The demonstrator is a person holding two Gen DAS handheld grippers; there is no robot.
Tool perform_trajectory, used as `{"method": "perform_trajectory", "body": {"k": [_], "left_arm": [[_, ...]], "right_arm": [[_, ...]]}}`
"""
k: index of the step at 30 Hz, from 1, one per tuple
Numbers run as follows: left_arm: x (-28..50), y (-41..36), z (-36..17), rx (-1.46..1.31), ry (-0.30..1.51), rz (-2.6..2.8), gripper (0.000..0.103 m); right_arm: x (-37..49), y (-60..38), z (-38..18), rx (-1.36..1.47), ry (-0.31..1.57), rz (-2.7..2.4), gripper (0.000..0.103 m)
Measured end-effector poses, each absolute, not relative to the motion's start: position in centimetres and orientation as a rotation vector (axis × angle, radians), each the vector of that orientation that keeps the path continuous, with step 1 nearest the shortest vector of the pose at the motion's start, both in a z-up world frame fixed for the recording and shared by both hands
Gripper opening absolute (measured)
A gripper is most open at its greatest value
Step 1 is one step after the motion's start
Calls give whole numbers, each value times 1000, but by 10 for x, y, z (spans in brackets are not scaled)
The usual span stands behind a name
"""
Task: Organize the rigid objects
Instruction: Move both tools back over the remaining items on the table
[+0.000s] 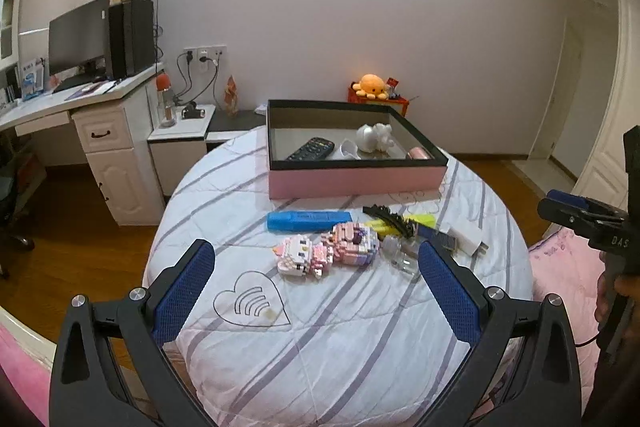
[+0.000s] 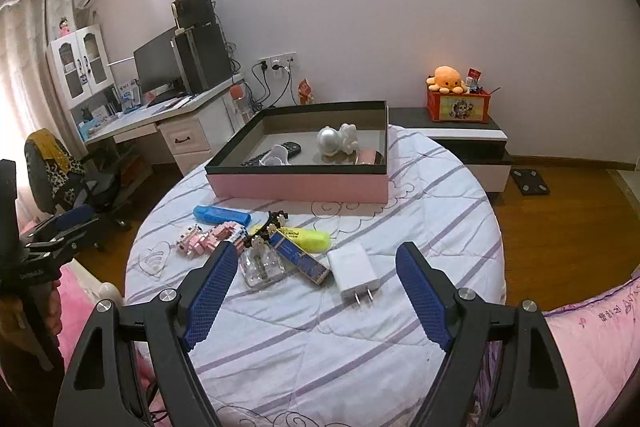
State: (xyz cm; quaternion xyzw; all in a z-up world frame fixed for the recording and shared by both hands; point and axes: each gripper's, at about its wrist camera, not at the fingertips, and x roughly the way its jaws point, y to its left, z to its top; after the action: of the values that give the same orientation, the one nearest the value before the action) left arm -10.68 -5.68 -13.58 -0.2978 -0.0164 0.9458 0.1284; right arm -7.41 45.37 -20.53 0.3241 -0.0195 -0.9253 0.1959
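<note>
- Left gripper (image 1: 316,281) angles downward over the round quilted bed (image 1: 320,347), its blue pads spread wide, empty.
- Right gripper (image 2: 316,285) tilts down likewise, jaws apart, holding nothing.
- White plug charger (image 2: 354,273) lies between its pads, untouched.
- Pink brick figures (image 1: 328,253) and blue case (image 1: 308,220) lie beyond.
- Pink, black-rimmed box (image 1: 356,181) stands farthest, holding a black remote (image 1: 310,149).

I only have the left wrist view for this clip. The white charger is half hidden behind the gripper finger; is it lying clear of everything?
Observer: Yes, the white charger lies apart, prongs toward the camera, beside the blue patterned box.
Operator: Is the right gripper holding anything?
Observer: No, the right gripper is open and empty.
Operator: What does the orange plush sit on?
Observer: The orange plush sits on an orange picture box.
</note>
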Motion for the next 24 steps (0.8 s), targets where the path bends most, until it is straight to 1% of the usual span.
{"method": "perform_trajectory", "body": {"k": [7,14,20,21,23,24], "left_arm": [[-122,-53,-158,-957,-25,2740,103],[-150,-55,-192,-1109,-38,2718,103],[-167,-53,-213,-1203,-18,2700,103],[-169,-53,-215,-1211,-17,2696,103],[-174,-54,-219,-1228,-10,2693,103],[-177,-53,-221,-1235,-5,2693,103]], "right_arm": [[-86,459,-231,1004,-37,-2606,83],[-110,462,-271,1135,10,-2604,83],[-131,457,-297,1186,101,-2596,82],[-134,457,-300,1194,101,-2583,82],[-139,454,-303,1195,111,-2556,75],[-141,453,-303,1196,120,-2547,75]]}}
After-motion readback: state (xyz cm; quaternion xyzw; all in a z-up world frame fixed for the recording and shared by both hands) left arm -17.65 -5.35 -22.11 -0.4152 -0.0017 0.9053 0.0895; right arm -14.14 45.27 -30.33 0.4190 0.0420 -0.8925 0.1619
